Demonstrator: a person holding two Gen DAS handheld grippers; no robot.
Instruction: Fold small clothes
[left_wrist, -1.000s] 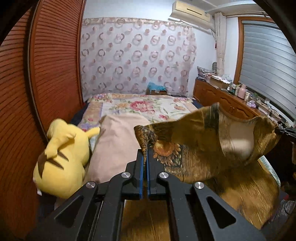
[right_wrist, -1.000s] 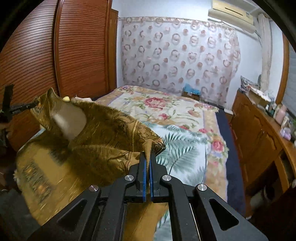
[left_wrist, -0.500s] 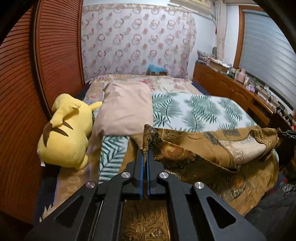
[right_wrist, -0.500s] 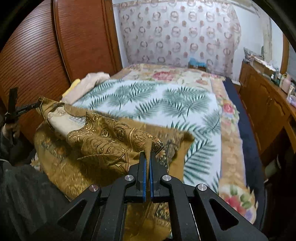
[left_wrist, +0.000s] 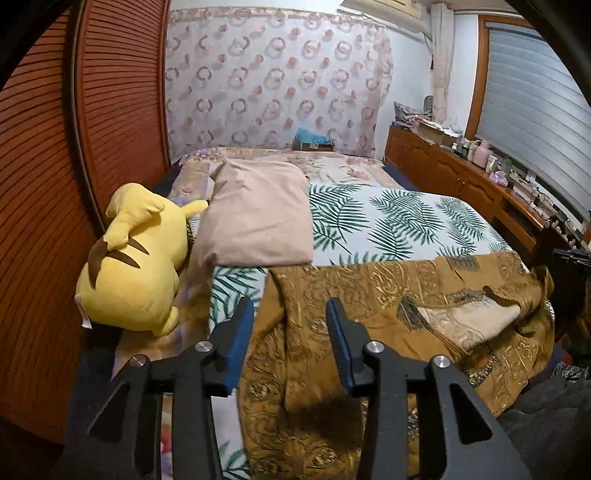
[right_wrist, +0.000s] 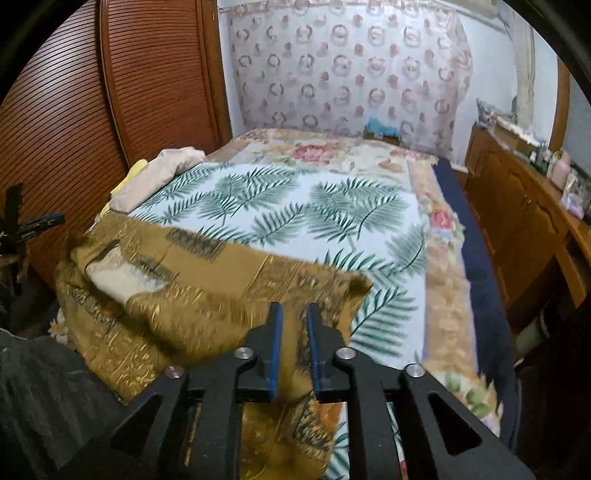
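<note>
A golden-brown patterned garment (left_wrist: 388, 295) lies folded over on the near end of the bed, with a pale lining patch showing. It also shows in the right wrist view (right_wrist: 192, 288). My left gripper (left_wrist: 291, 314) is open and empty, its jaws wide apart above the garment's left folded corner. My right gripper (right_wrist: 293, 317) is open and empty, its jaws a small way apart just above the garment's right corner. The cloth between the right jaws is blurred.
The bed (left_wrist: 399, 218) has a palm-leaf sheet. A yellow plush toy (left_wrist: 136, 258) and a beige pillow (left_wrist: 258, 214) lie at the left. A wooden louvred wardrobe (left_wrist: 55, 166) stands left; a wooden sideboard (right_wrist: 517, 206) runs along the right.
Both grippers carried the garment's corners forward and down onto the bed, folding it over. Both then opened and let go of the cloth.
</note>
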